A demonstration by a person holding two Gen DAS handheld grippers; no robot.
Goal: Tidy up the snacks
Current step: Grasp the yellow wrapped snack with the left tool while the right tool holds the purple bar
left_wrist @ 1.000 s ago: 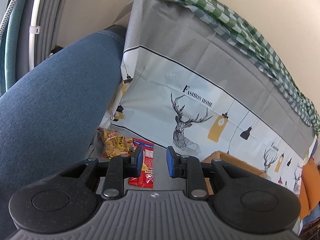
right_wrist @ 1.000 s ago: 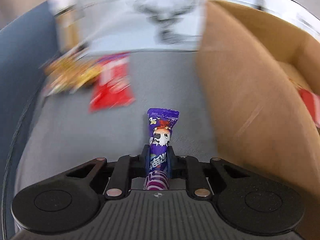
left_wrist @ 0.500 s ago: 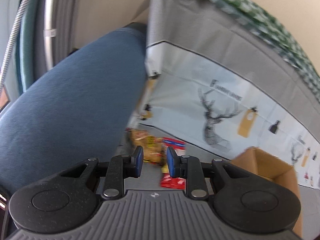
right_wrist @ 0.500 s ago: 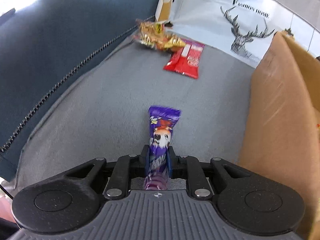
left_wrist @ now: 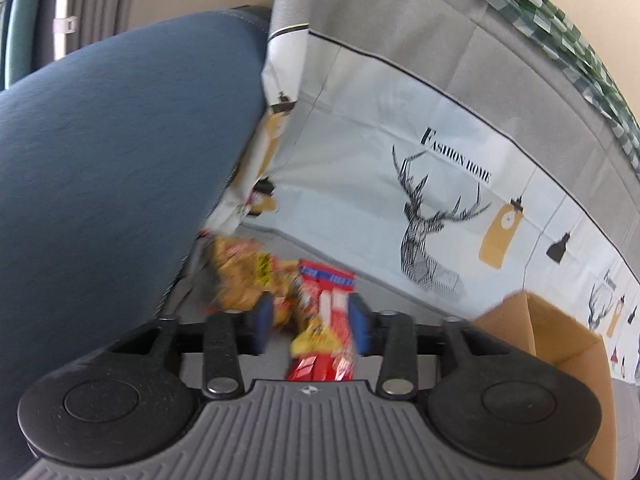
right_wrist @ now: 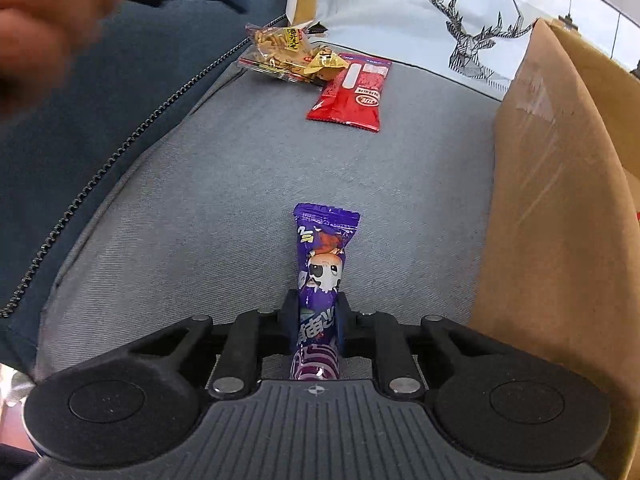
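Between right tool [right_wrist: 316, 320] pads: purple snack [right_wrist: 322, 276]

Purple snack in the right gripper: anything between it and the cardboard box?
Nothing visible does. The purple snack is clamped in the right gripper above bare grey cushion, and the cardboard box stands immediately to its right.

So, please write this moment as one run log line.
left gripper: opening over red packet | right gripper: shut on purple snack | cardboard box: beside
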